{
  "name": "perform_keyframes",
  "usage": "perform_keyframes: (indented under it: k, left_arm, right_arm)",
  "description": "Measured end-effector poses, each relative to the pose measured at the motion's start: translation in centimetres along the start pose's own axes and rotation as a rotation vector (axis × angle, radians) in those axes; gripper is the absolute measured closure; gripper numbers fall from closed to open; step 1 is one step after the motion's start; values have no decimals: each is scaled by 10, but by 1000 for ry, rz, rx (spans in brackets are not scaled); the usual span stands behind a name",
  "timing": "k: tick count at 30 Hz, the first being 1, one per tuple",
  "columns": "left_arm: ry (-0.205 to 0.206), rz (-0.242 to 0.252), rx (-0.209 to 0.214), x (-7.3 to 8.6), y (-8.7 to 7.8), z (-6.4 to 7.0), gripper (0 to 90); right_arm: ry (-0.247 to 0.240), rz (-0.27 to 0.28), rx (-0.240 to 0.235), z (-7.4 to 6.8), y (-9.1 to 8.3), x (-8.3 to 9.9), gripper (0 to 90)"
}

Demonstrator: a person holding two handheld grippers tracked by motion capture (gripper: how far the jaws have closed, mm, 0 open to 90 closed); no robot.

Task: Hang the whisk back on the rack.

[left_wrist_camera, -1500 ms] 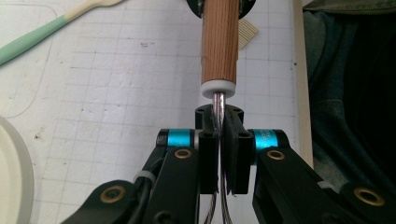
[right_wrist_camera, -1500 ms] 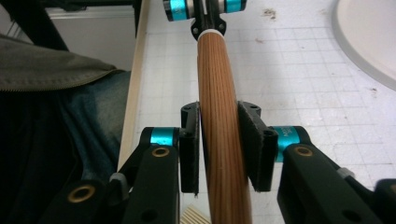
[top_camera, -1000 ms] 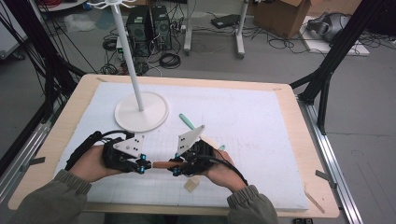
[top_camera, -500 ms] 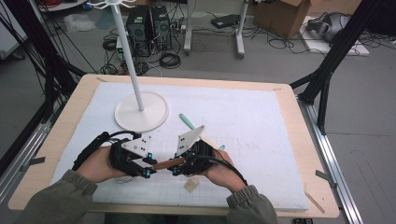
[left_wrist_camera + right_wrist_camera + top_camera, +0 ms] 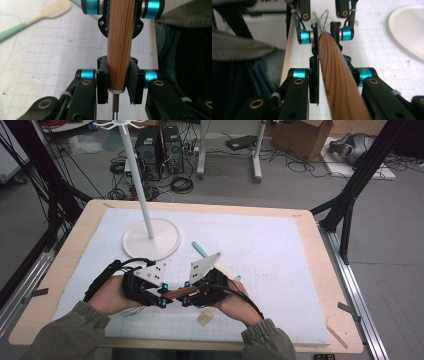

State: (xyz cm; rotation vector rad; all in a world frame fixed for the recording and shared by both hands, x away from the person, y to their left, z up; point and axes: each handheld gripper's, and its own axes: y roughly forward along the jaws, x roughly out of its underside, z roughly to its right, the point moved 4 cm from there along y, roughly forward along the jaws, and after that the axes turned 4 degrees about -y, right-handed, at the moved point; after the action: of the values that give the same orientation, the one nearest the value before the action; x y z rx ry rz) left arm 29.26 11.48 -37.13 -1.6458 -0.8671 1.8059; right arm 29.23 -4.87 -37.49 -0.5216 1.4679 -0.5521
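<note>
Whisk handle (image 5: 176,293) spans both hand-held grippers, low over the tabletop (image 5: 280,265): left (image 5: 161,300) pinches its wire end, right (image 5: 186,297) clamps the other, likely steadying it for handover.

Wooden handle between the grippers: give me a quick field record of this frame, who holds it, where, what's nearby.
object: wooden handle, thin metal wires at one end
left gripper: shut on the wired end of the handle
right gripper: shut on the handle's other end
height: handle held level, just above the white mat
nearby: white stand base behind the left gripper; green spatula beyond the right gripper; small tan piece on the mat near the right hand
</note>
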Motion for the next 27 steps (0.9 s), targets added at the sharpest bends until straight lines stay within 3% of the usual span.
perform_keyframes:
  k: [3, 6, 9, 12, 17, 27]
  left_arm:
    - [-21, 46, -21, -3, -8, -2, 731]
    - [-42, 99, -37, -4, -19, -6, 732]
    - [-66, 148, -47, -4, -28, -9, 732]
    - [-84, 195, -56, -5, -35, -10, 732]
    - [-93, 233, -71, -5, -43, -12, 732]
    - [-123, 302, -86, -4, -56, -17, 732]
  right_arm:
    - [25, 69, 13, 2, -8, -3, 649]
    - [66, 111, 32, 5, -17, -2, 559]
    - [102, 152, 56, 9, -26, 1, 529]
    - [125, 167, 82, 11, -32, 4, 488]
    - [171, 191, 112, 15, -40, 11, 416]
    - [204, 201, 179, 20, -50, 27, 317]
